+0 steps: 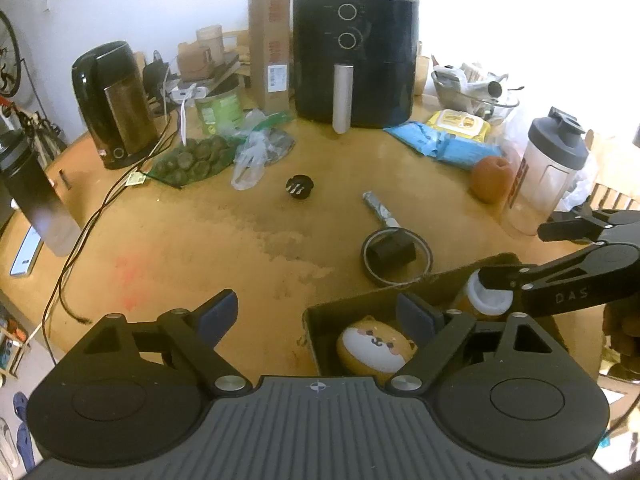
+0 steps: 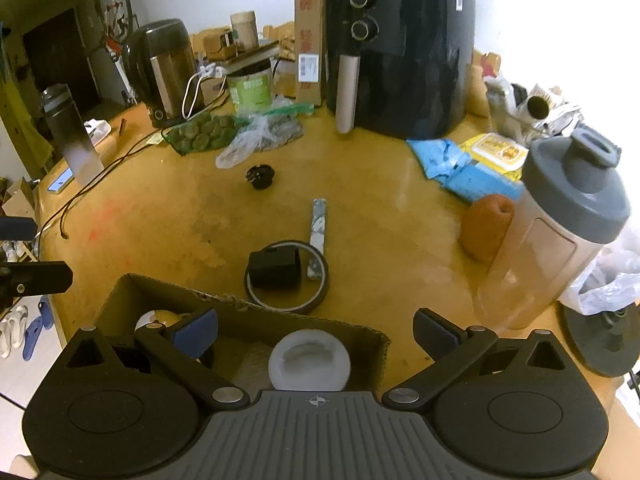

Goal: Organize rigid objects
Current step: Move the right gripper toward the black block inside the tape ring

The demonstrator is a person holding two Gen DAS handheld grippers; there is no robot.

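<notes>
Left gripper: I see my left gripper (image 1: 320, 320) with jaws spread wide and nothing between the blue pads; its right finger hangs over the box, its left finger over bare table.
Right gripper: my right gripper (image 2: 316, 332) is also wide open and empty; in the left wrist view it reaches in from the right, directly above the bottle.
Box: open brown cardboard box (image 1: 360, 304) at the near edge of the round wooden table (image 1: 180, 240), below both grippers.
Box contents: round yellow-and-white case with a cartoon dog face (image 1: 374, 346) in the left part; amber bottle with a white cap (image 2: 309, 360) in the right part, upright, cap just beneath my right gripper's centre line.
Still on table: black cube-shaped block (image 2: 275, 269) inside a thin black ring of tape (image 2: 316, 300), just beyond the box's far wall; a silver foil-wrapped stick (image 2: 319, 232) touches the ring's far side; a small black ridged cap (image 1: 299, 188) lies farther out, well apart.
Surroundings: black air fryer (image 1: 356, 60), black kettle (image 1: 112, 104), clear shaker with grey lid (image 2: 560, 232), orange-brown fruit (image 2: 486, 228) beside the shaker.
</notes>
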